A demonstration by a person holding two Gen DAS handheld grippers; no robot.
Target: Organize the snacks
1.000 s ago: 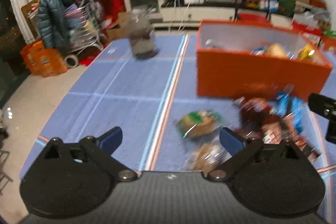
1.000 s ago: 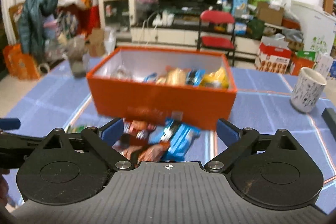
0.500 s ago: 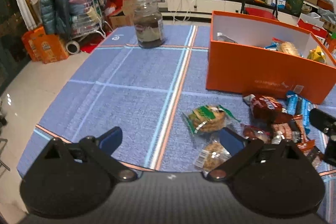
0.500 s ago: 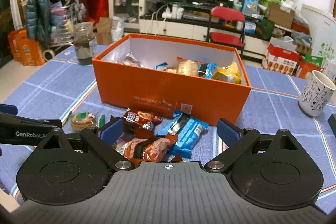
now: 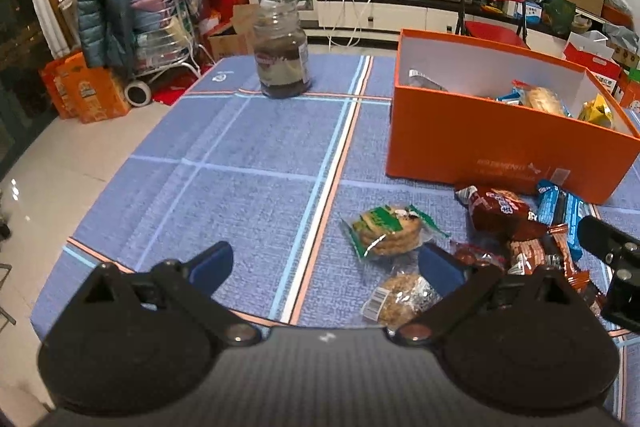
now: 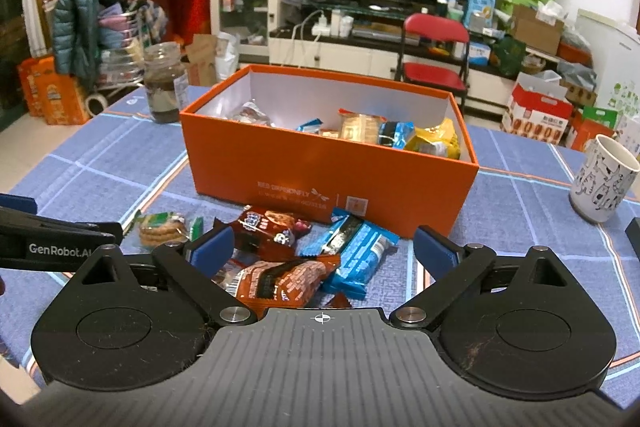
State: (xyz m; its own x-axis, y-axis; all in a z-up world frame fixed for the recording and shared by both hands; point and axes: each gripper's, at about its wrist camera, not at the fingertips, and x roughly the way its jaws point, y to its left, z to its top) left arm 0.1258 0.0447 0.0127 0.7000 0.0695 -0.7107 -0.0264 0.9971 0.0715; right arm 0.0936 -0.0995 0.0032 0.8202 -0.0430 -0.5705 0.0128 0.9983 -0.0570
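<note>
An orange box with several snack packets inside stands on the blue checked tablecloth. In front of it lies a loose pile: a red-brown packet, a blue packet, a brown wafer packet. A green-labelled cookie pack and a clear oat cookie pack lie to the left. My left gripper is open, hovering over the cloth just left of the cookie packs. My right gripper is open over the pile, holding nothing.
A glass jar with dark contents stands at the far left of the table. A white patterned mug sits at the right. Beyond the table are a red chair, a TV stand and cluttered floor.
Both grippers have drawn back a little and steadied; the earlier blur is gone. The box and snacks lie where they were. Both jaws stayed open.
</note>
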